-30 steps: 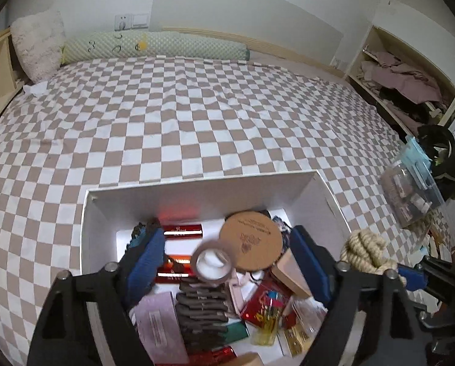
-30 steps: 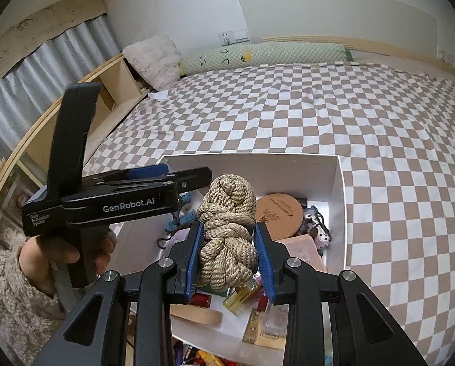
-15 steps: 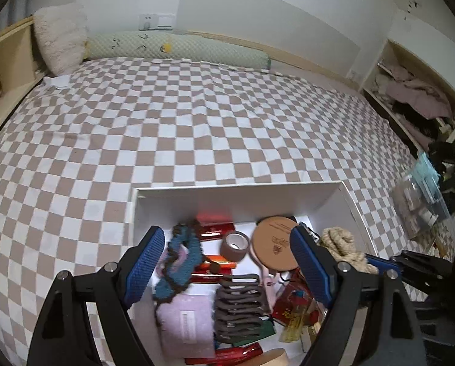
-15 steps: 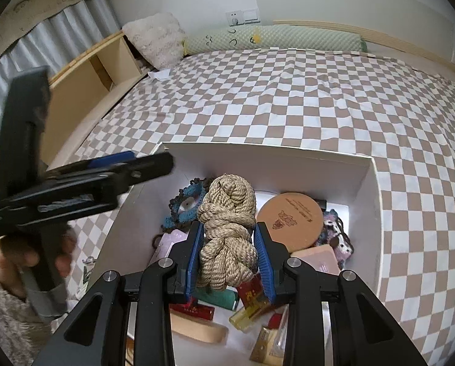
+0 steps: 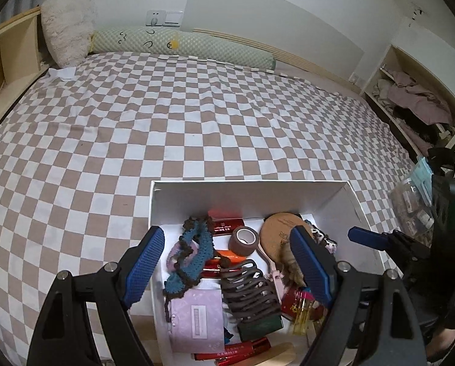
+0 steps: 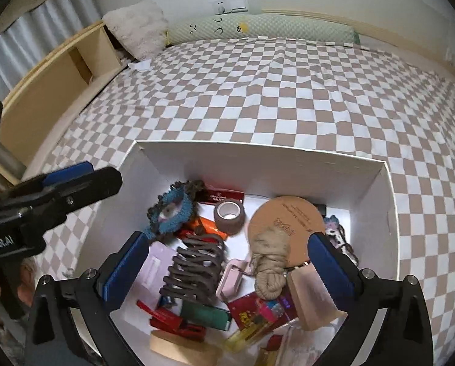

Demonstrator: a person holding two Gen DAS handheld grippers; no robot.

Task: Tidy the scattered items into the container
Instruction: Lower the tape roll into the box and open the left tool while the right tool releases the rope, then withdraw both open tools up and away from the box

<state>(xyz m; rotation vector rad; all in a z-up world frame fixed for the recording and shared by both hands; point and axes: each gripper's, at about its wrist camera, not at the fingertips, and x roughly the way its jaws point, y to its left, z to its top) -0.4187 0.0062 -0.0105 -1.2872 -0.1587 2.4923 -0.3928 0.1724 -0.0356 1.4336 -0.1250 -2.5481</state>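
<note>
1. Inside the white box [image 6: 257, 158] on the checkered bedspread [image 6: 288, 100], your knotted rope bundle [image 6: 270, 262] lies partly on the round cork coaster [image 6: 288, 216], beside the brown hair claw [image 6: 193, 268].
2. Your right gripper [image 6: 227, 271] hangs over the box, jaws spread wide, gripping nothing.
3. Your left gripper [image 5: 227, 265] is likewise wide apart and empty, near the tape roll [image 5: 243, 239].

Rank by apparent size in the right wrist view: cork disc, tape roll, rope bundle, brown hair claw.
1. Cork disc and hair claw: look alike, and the claw is nearer, so unranked.
2. Rope bundle.
3. Tape roll, clearly smallest.
</note>
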